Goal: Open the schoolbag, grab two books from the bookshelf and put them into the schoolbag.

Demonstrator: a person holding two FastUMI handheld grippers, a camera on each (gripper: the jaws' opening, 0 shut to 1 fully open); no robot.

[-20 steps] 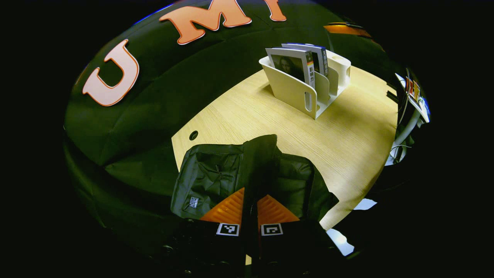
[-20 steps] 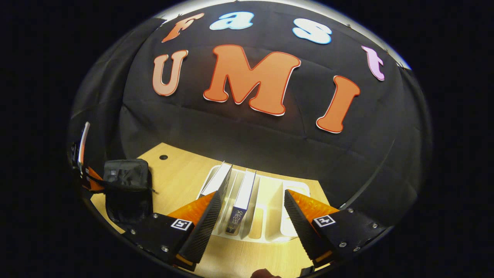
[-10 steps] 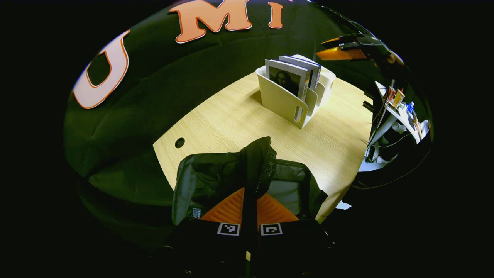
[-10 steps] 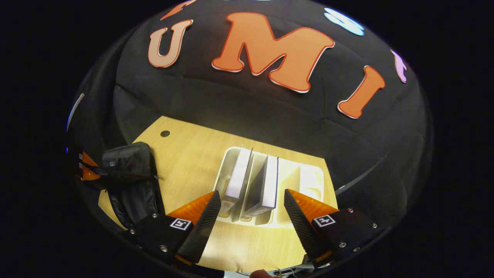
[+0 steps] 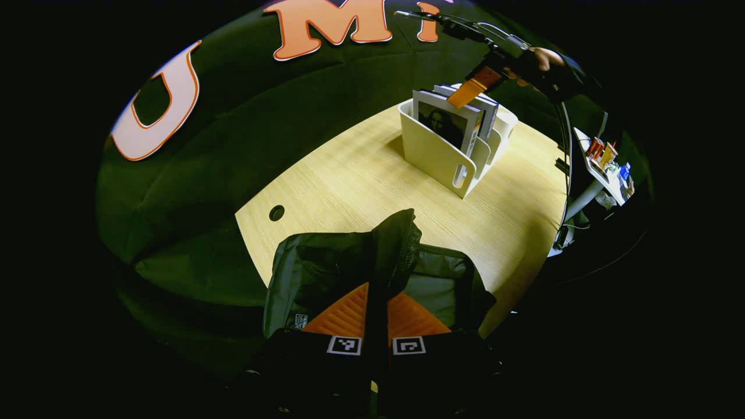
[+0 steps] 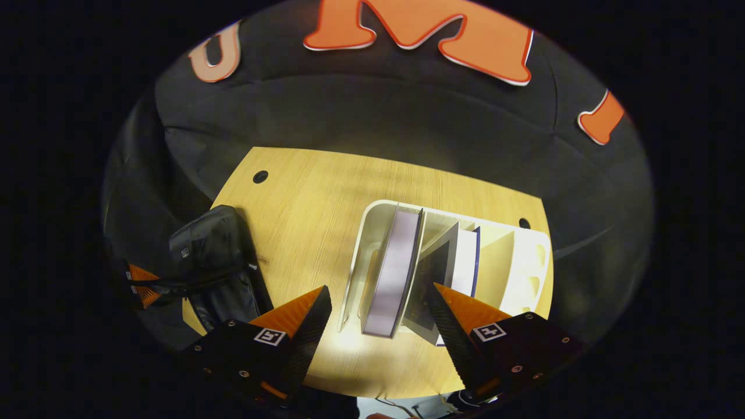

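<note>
The left gripper (image 5: 376,308) is pinching a fold of the schoolbag (image 5: 326,270) flap between its pressed-together fingers, holding the flap up so the bag's mouth gapes just ahead of it on the bench (image 5: 355,174). That hold looks the same as a second ago.

The right gripper (image 6: 377,317) has changed most: a second ago it looked level at the rack's end, and now it has risen and tipped to look down on the bookshelf (image 6: 527,262) from above. Its fingers are spread wide, with the nearer book (image 6: 396,270) directly ahead between them and the second book (image 6: 460,256) leaning ahead toward the right finger. Neither book is touched yet.

With the bag opened, the right gripper seems lined up to drop onto the first book's top edge.
</note>
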